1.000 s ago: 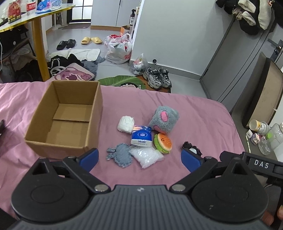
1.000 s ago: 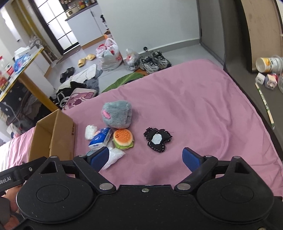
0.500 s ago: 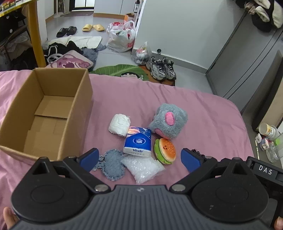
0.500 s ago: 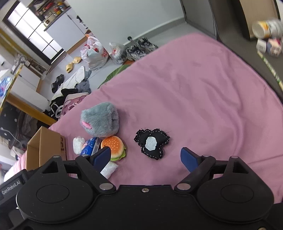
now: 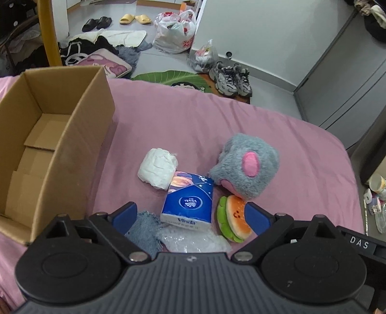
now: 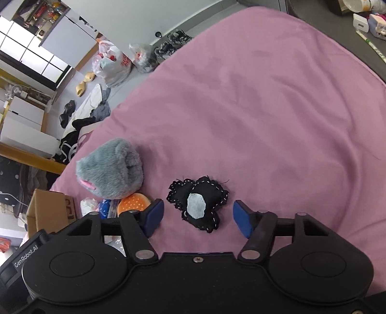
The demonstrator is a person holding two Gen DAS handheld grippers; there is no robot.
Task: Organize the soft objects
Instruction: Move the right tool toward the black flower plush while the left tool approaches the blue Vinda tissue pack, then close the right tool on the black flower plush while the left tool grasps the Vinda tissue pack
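Grey plush (image 5: 248, 166), burger toy (image 5: 232, 221), tissue pack (image 5: 189, 201) clustered on bed; black pouch (image 6: 199, 204) apart.

A blue tissue pack (image 5: 188, 201) lies on a pink bedspread (image 5: 193, 125). Left of it stands an open cardboard box (image 5: 48, 145). A white bundle (image 5: 158, 171) touches its far corner, a grey plush (image 5: 248, 165) sits to its right, and a burger toy (image 5: 232, 221) lies beside it. The left gripper (image 5: 191, 215) hovers spread wide around its near end.

A pair of grey sneakers (image 5: 231, 78) stands on the floor beside a green leaf-shaped mat (image 5: 168, 77). Yellow slippers (image 5: 135, 18), black slippers (image 5: 96, 23) and a white plastic bag (image 5: 175, 36) lie farther back.
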